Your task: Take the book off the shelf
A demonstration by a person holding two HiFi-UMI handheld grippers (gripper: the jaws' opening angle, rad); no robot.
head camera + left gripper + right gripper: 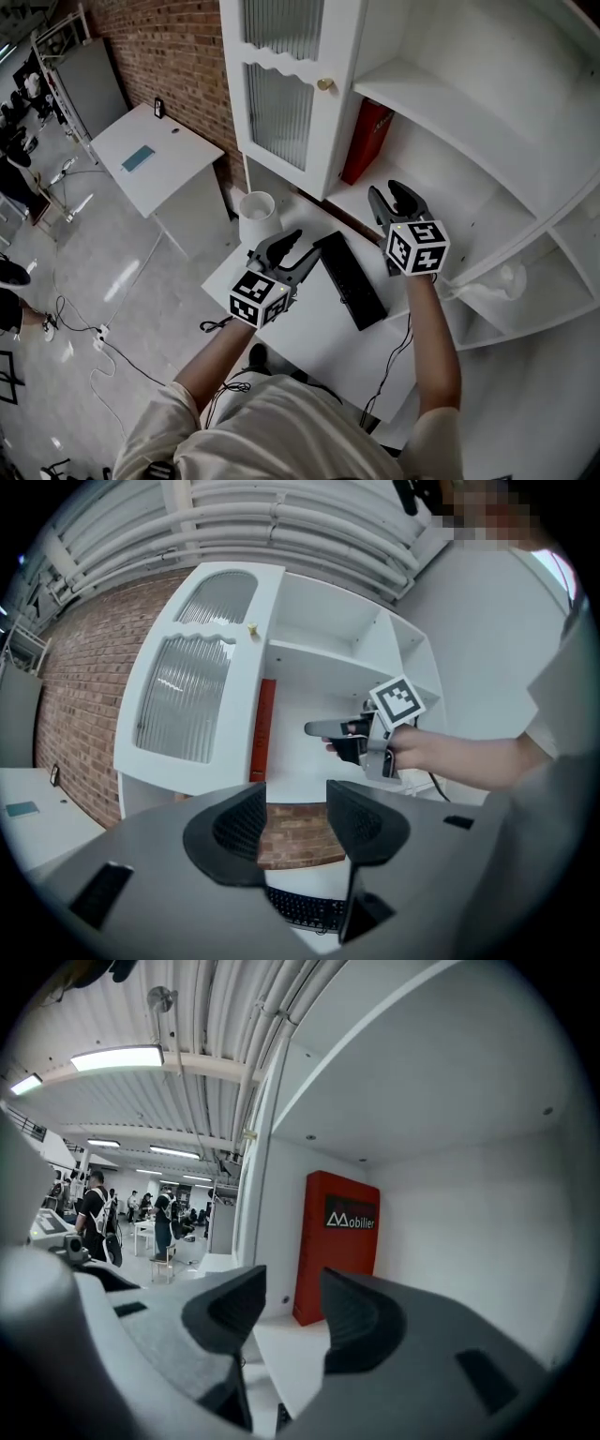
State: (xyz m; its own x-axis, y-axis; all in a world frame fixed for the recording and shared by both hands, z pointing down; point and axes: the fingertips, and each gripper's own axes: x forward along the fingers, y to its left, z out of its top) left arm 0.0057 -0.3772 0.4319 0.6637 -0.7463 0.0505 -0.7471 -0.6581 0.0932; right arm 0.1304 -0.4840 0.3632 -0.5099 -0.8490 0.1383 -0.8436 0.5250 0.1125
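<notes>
While the red book (366, 142) stands untouched on its shelf (354, 200), we hold the right tool (395, 199) near it, left tool (292, 251) farther, both wide, empty; grasping remains

It looks like a big open lab or workshop hall, not a home: bare pipes (216, 1016) and strip lights (117, 1057) run under a high ceiling, and a brick wall (178, 47) lines one side. Plain white tables (155, 155) stand on a glossy floor (94, 262) with loose cables (84, 328) trailing across it. Farther off, people (94, 1213) stand around more tables, and a white shelf cabinet (300, 94) backs a desk (309, 328) with a keyboard (349, 279).
</notes>
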